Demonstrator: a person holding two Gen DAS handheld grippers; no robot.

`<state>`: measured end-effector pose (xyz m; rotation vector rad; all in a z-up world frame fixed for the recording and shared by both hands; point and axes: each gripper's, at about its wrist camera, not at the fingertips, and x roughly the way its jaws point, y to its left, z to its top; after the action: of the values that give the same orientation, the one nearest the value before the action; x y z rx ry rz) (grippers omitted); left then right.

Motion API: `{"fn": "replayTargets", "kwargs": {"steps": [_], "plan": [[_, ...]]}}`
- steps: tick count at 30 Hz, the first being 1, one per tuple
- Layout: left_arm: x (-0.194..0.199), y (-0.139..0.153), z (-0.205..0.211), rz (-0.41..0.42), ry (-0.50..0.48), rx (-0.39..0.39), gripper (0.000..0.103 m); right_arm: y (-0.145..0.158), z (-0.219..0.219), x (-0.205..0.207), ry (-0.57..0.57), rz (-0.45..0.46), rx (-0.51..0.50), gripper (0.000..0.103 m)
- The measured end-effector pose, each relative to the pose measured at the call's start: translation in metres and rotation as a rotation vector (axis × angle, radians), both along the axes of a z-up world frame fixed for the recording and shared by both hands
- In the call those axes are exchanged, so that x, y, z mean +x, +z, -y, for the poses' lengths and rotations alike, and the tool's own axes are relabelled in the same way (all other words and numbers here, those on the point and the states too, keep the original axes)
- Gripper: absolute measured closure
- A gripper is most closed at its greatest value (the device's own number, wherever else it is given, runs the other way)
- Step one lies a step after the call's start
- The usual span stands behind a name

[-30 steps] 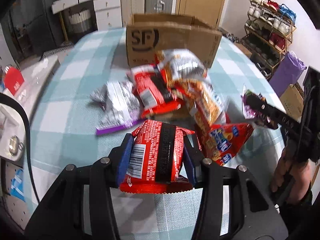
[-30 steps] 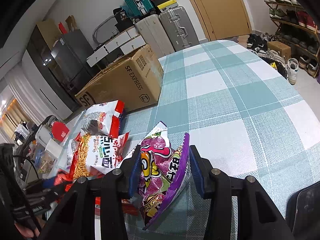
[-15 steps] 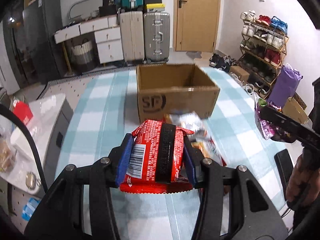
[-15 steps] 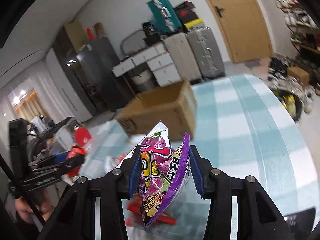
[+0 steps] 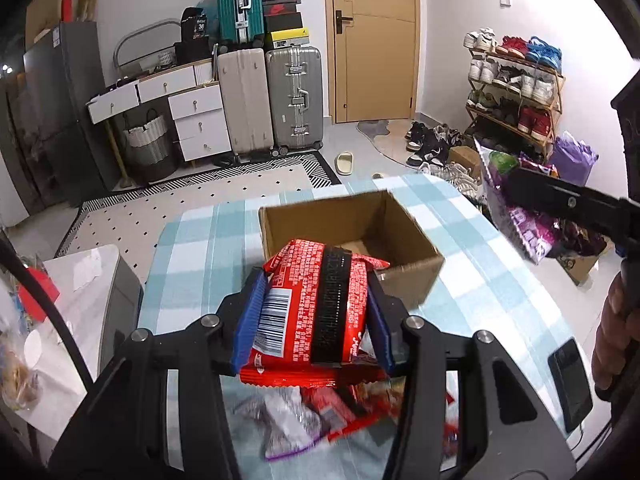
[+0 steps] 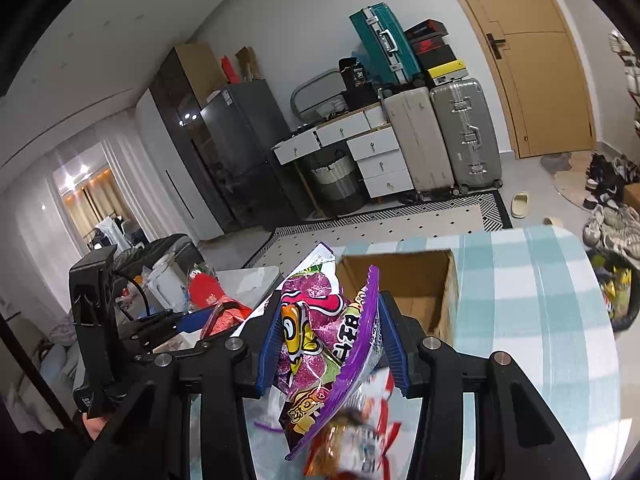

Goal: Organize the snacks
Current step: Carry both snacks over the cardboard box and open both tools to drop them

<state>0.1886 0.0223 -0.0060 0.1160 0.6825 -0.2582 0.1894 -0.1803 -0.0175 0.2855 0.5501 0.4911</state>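
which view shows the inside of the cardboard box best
The left wrist view: the cardboard box sits open ahead, its floor and inner walls visible behind the red snack pack. In the right wrist view the purple snack bag hides part of the box's opening.

From my left wrist view the snack pile (image 5: 316, 412) below is blurred and half hidden by the held red packet (image 5: 316, 308). I cannot read its print, and the cardboard box (image 5: 412, 276) floor is partly covered.
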Motion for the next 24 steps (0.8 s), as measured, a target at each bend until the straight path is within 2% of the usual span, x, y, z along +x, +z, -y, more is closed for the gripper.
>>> {"fn": "replayTargets", "kwargs": {"steps": [4,10,14,19,24], "plan": [[0.044,0.004,0.006,-0.035,0.002,-0.016,0.058,0.011,-0.011,0.029,0.009,0.006,-0.057,0.057],[0.111,-0.008,0.018,-0.107,0.003,-0.038,0.058,0.004,-0.027,0.075,0.021,-0.027,-0.123,0.057],[0.143,-0.027,0.022,-0.153,0.013,-0.046,0.058,-0.012,-0.033,0.106,0.009,-0.043,-0.168,0.057],[0.171,-0.067,0.024,-0.199,0.004,-0.026,0.058,-0.04,-0.031,0.138,0.002,-0.112,-0.194,0.057],[0.187,-0.09,0.03,-0.256,-0.045,-0.077,0.058,-0.074,-0.029,0.16,0.003,-0.18,-0.203,0.057]]}}
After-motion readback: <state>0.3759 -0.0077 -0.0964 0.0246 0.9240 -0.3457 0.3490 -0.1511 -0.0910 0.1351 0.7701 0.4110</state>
